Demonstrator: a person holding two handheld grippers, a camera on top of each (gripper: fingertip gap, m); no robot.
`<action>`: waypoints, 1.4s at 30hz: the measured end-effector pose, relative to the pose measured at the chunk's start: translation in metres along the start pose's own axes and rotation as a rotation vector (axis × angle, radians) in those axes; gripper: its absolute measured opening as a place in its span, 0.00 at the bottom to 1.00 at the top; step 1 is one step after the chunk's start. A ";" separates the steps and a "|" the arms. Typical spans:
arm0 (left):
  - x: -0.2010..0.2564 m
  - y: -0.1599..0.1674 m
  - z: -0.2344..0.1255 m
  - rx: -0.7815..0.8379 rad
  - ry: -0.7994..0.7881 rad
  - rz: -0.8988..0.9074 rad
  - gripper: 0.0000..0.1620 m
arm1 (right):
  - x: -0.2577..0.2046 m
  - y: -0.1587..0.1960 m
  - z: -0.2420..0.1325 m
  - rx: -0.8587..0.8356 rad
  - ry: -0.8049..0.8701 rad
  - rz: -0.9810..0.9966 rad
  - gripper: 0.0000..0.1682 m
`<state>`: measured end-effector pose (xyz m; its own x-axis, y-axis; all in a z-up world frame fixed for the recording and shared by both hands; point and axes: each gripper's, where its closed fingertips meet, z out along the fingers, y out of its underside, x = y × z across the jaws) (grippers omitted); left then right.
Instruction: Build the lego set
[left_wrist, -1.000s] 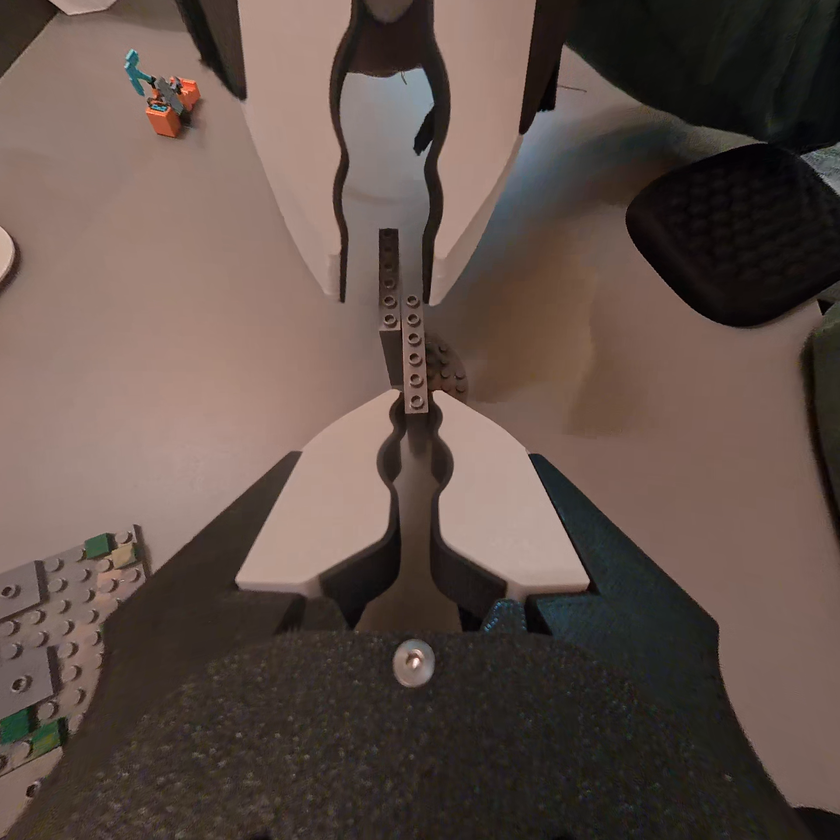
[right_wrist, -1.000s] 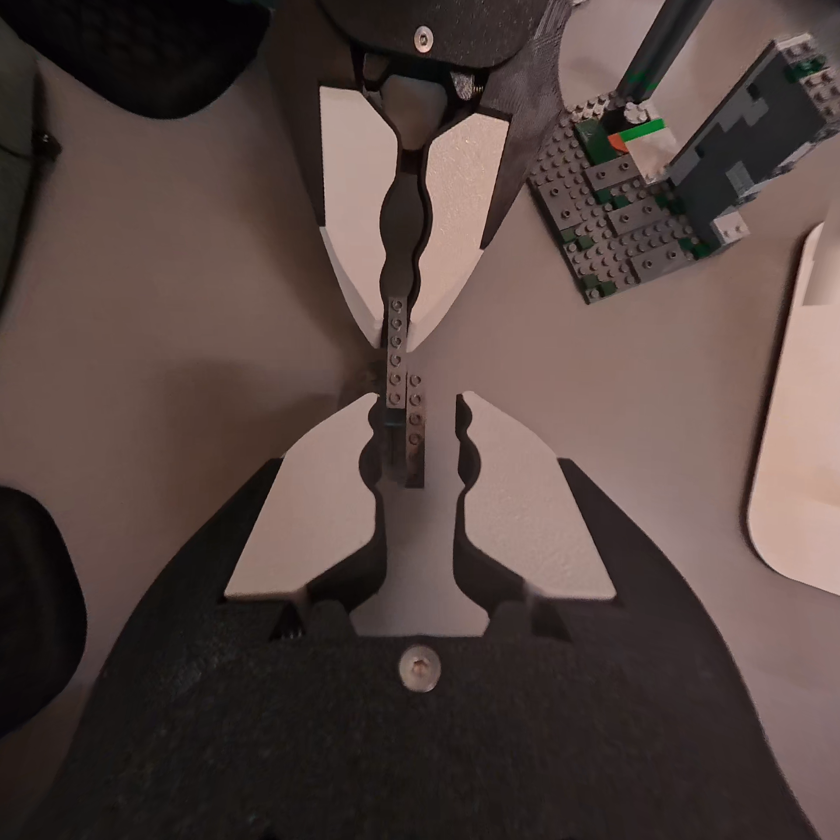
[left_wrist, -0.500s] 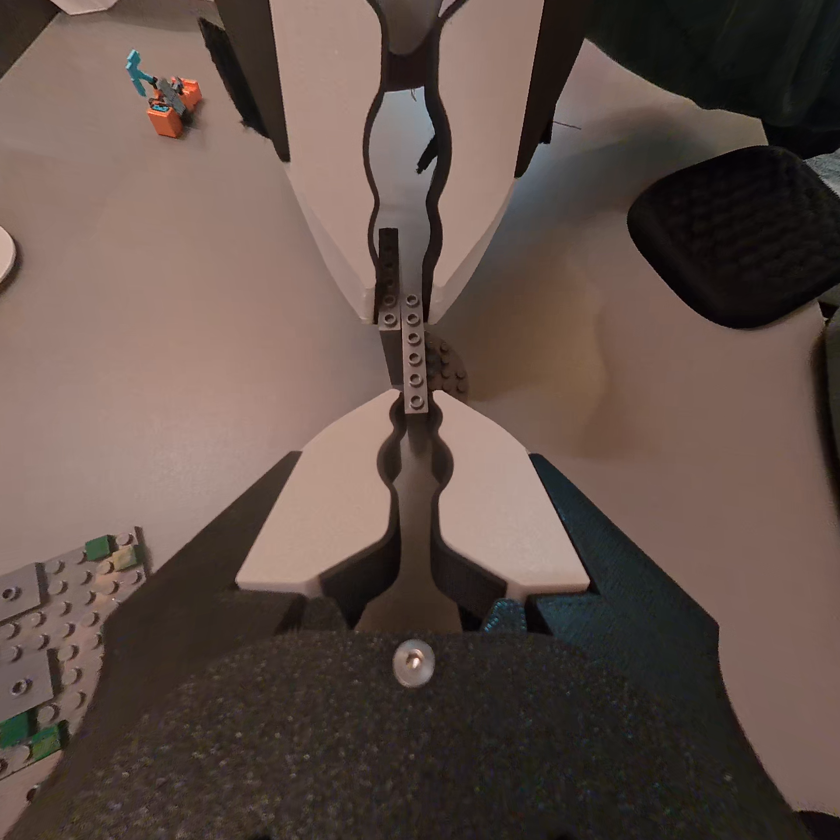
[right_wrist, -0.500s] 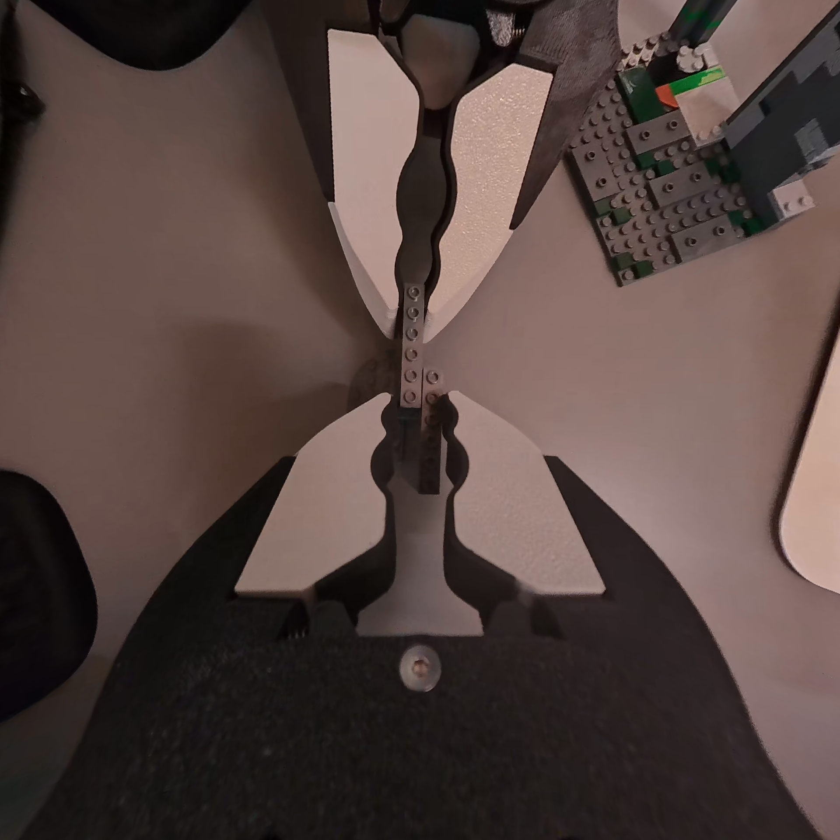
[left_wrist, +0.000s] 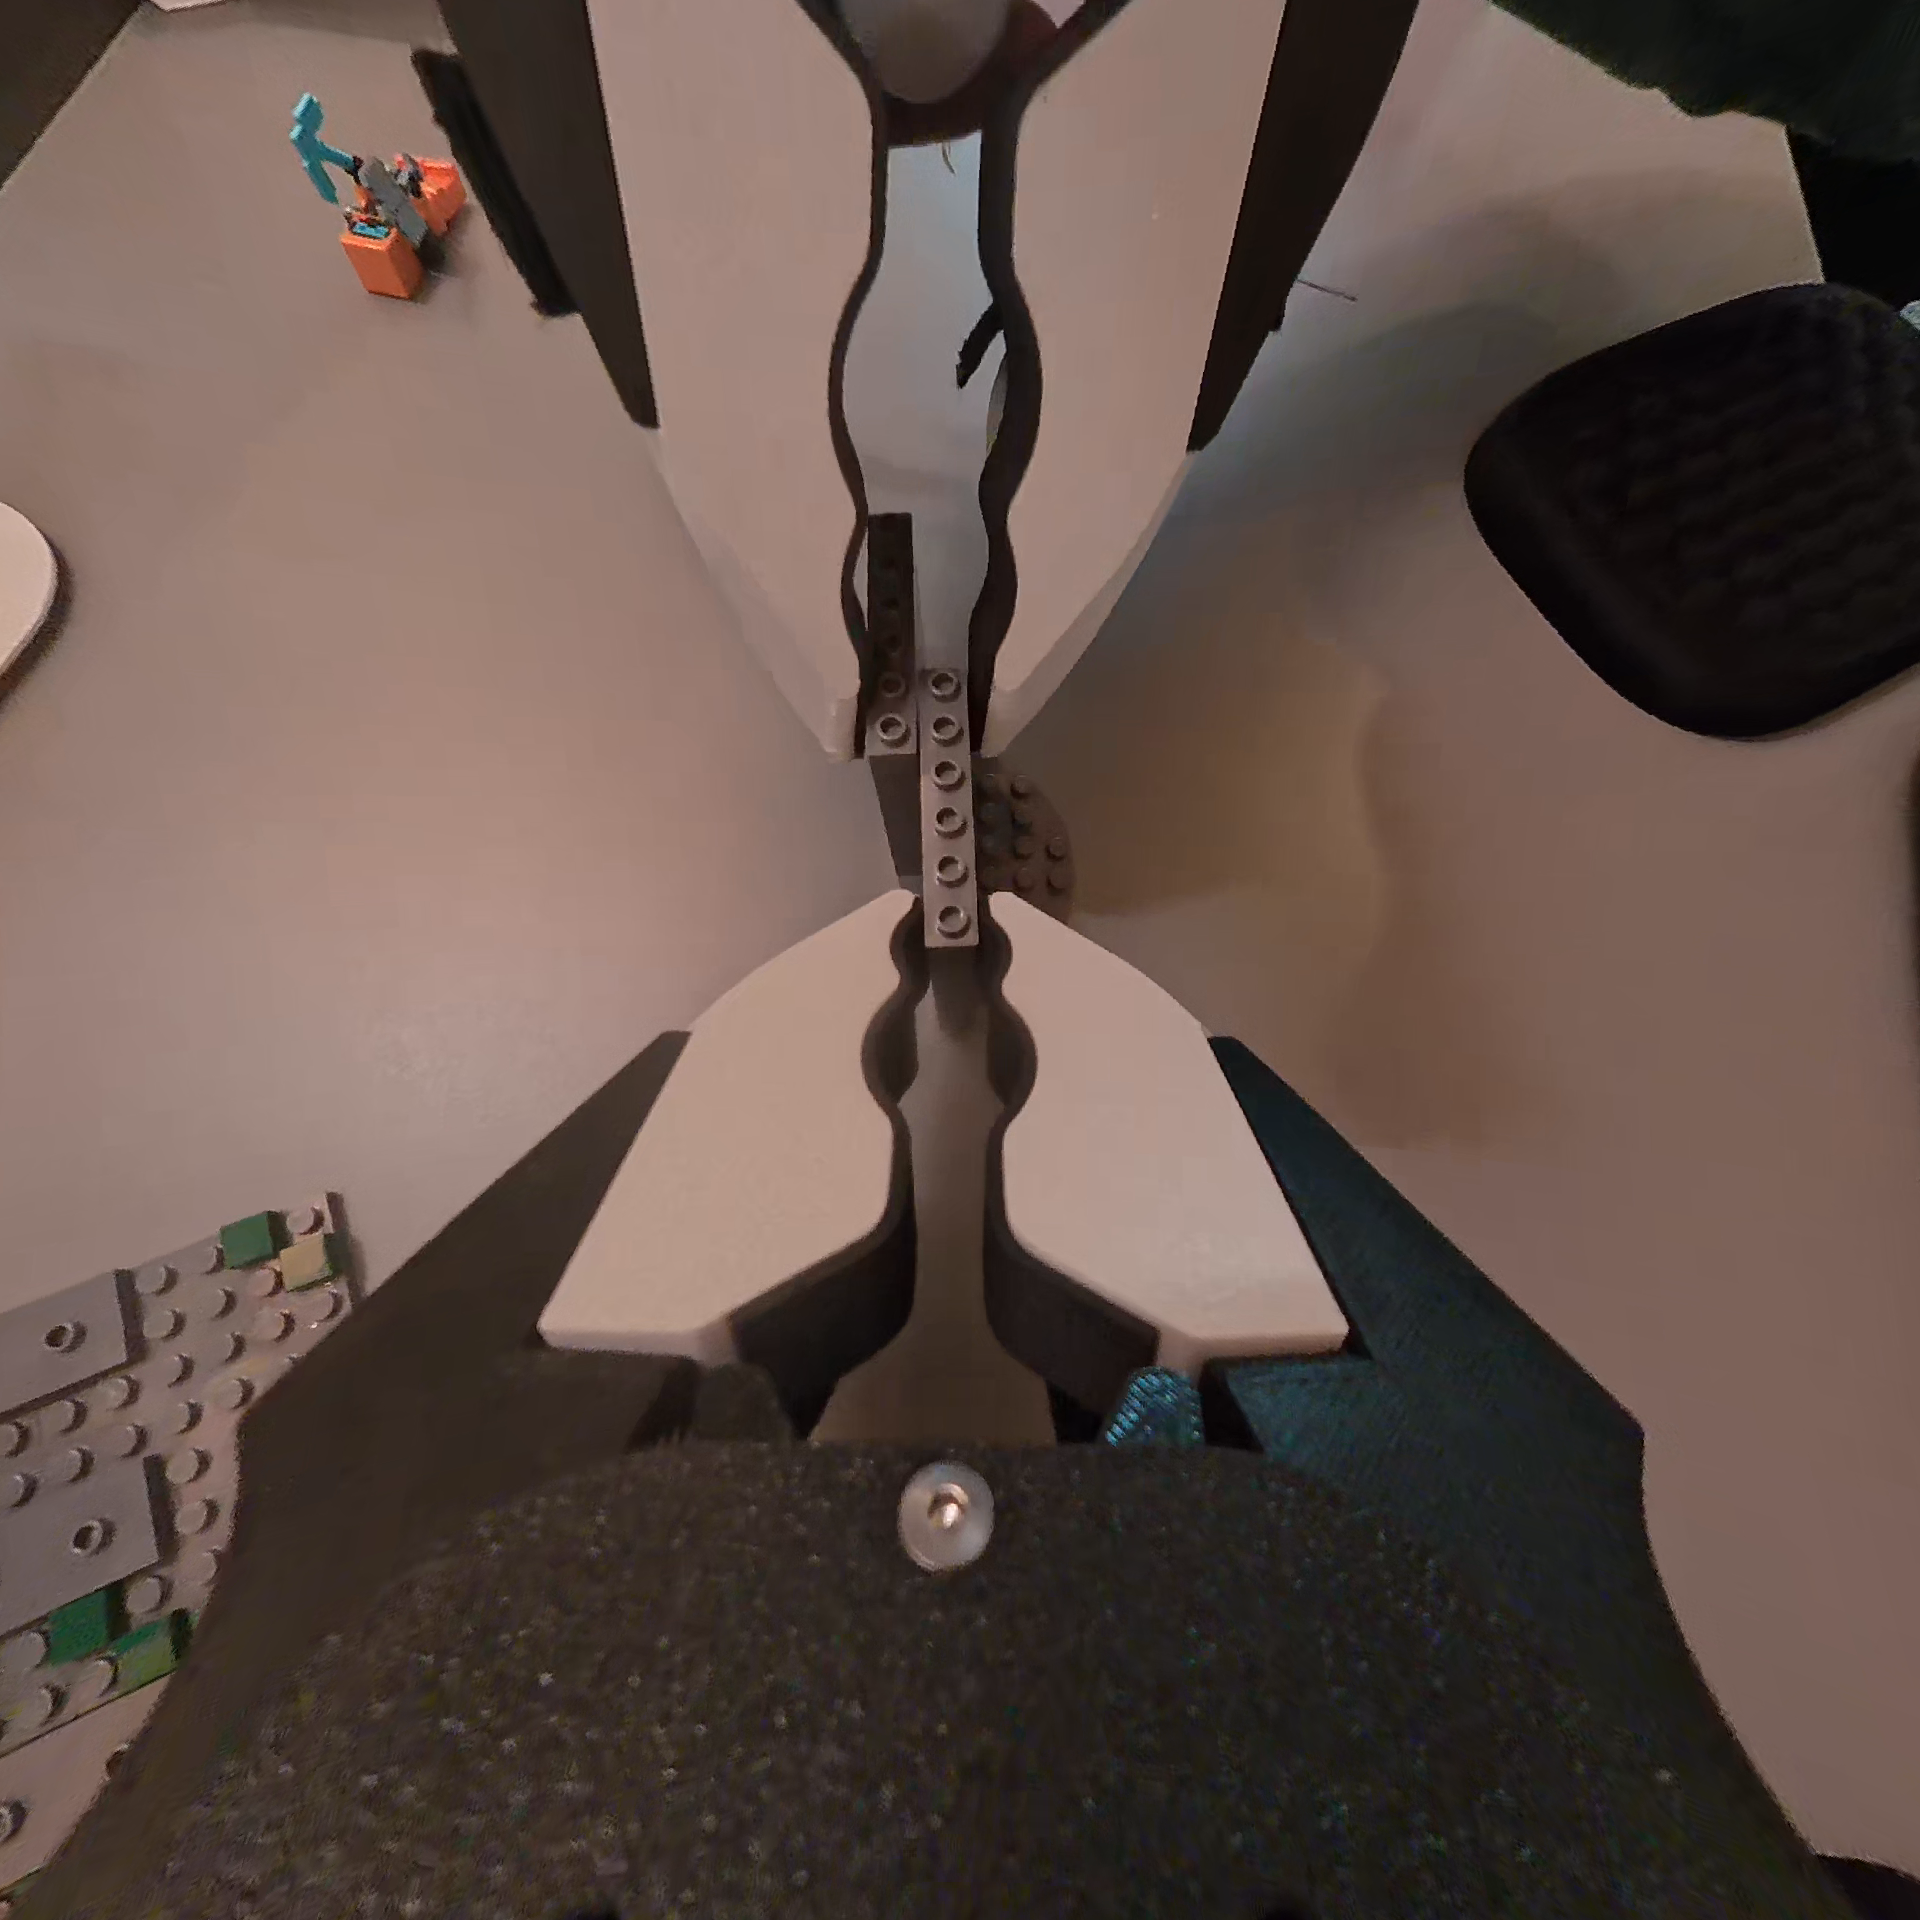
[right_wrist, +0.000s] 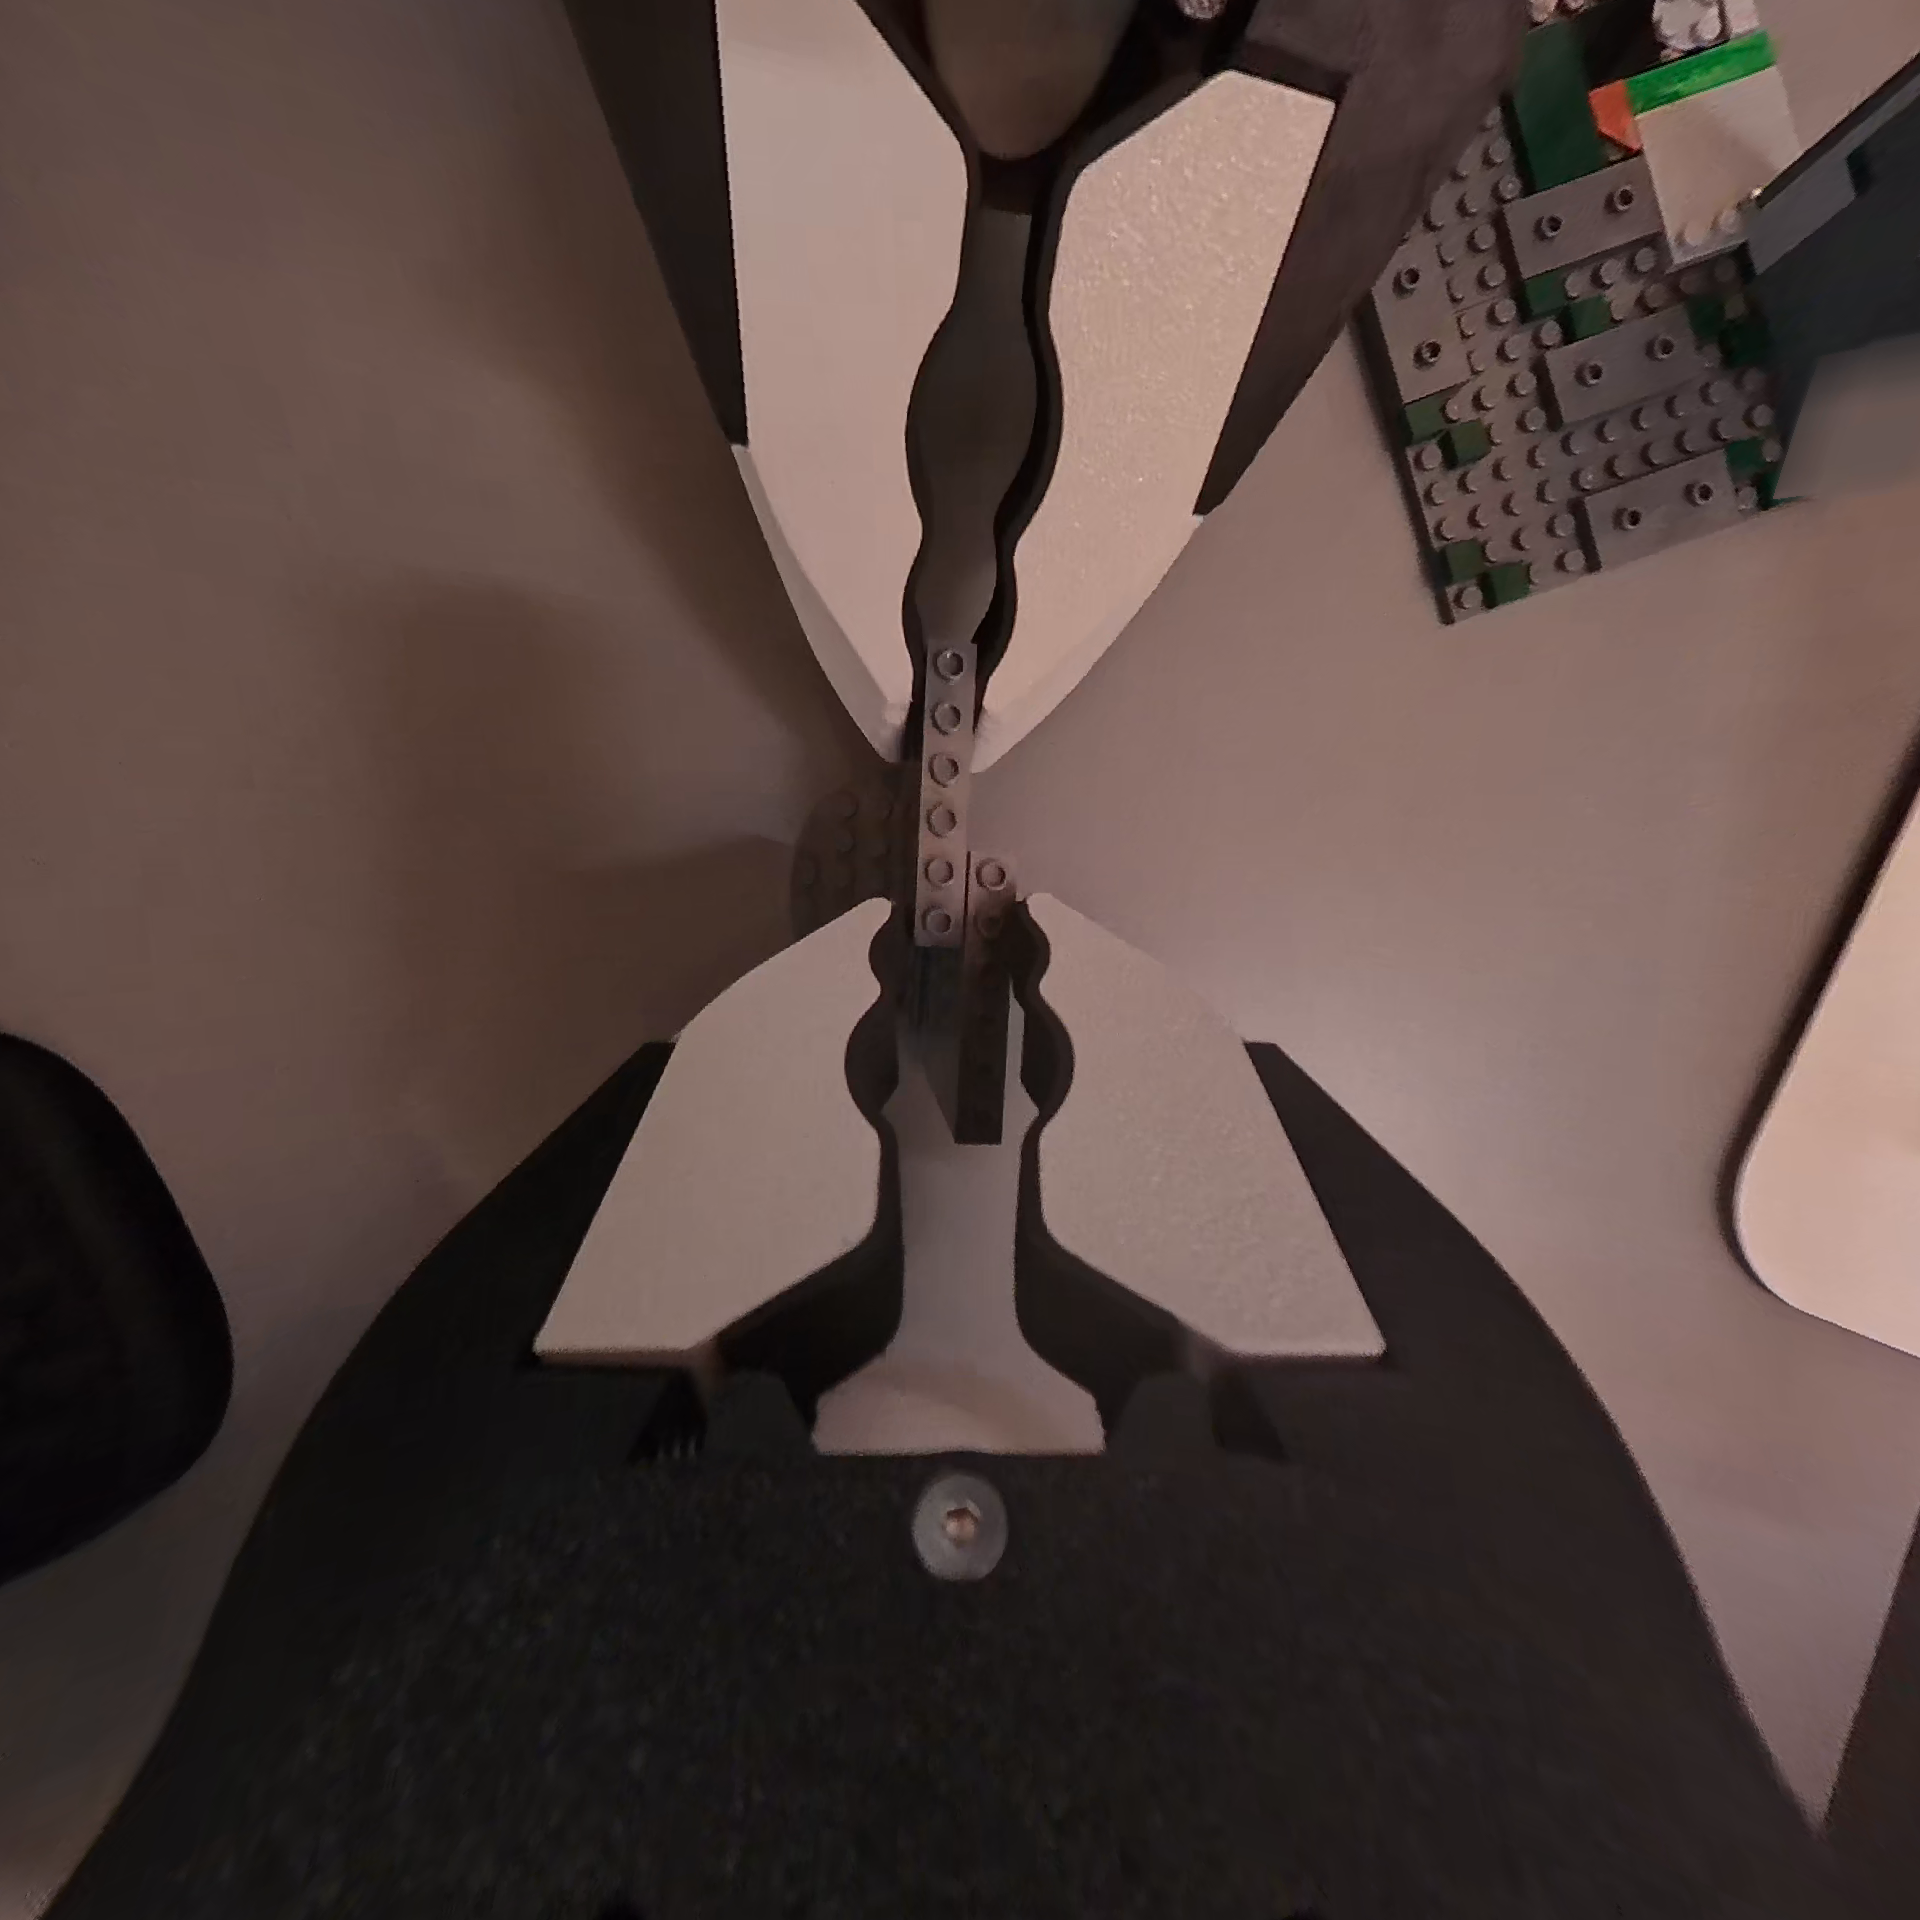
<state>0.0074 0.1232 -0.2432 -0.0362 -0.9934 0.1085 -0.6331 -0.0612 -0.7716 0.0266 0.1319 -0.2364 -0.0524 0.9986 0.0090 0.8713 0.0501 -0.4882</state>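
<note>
directly ahead, two grippers are seen tip to tip above a pale grey table (left_wrist: 312, 727), each clamped on one narrow grey lego piece. the left gripper (left_wrist: 951, 925) is closed almost fully, its white fingers (left_wrist: 790, 1132) pinching the near end of a light grey studded strip (left_wrist: 948, 810). the right gripper (right_wrist: 971, 925) is narrowed onto a darker grey studded strip (right_wrist: 985, 1023), whose length is held between its wavy inner pads. the two strips are laid side by side and overlapped at their ends, touching along two studs. beneath the overlap, a dark grey round studded plate (left_wrist: 1023, 842) is seen lying on the table. a partly built grey baseplate with green tiles (right_wrist: 1579, 416) is placed at the upper right of the right wrist view, well apart. a small orange and teal lego figure (left_wrist: 390, 218) is set far off at the upper left of the left wrist view. a black padded shape (left_wrist: 1704, 520) is seen at the right.
</note>
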 end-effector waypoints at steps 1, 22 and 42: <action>0.000 0.000 0.000 -0.002 -0.002 0.001 0.05 | 0.000 0.000 0.001 -0.008 0.000 -0.002 0.11; 0.002 -0.007 0.007 0.033 -0.036 0.025 0.06 | -0.002 0.000 0.005 -0.041 -0.043 0.010 0.10; 0.000 -0.007 0.009 0.018 -0.046 -0.045 0.04 | -0.007 0.036 -0.020 0.143 0.085 0.179 0.19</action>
<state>0.0193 0.1223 -0.2435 0.0276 -0.9930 0.1146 -0.6194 -0.1070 -0.7778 0.0680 0.1268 -0.2366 0.1436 0.9895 -0.0183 0.7845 -0.1251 -0.6074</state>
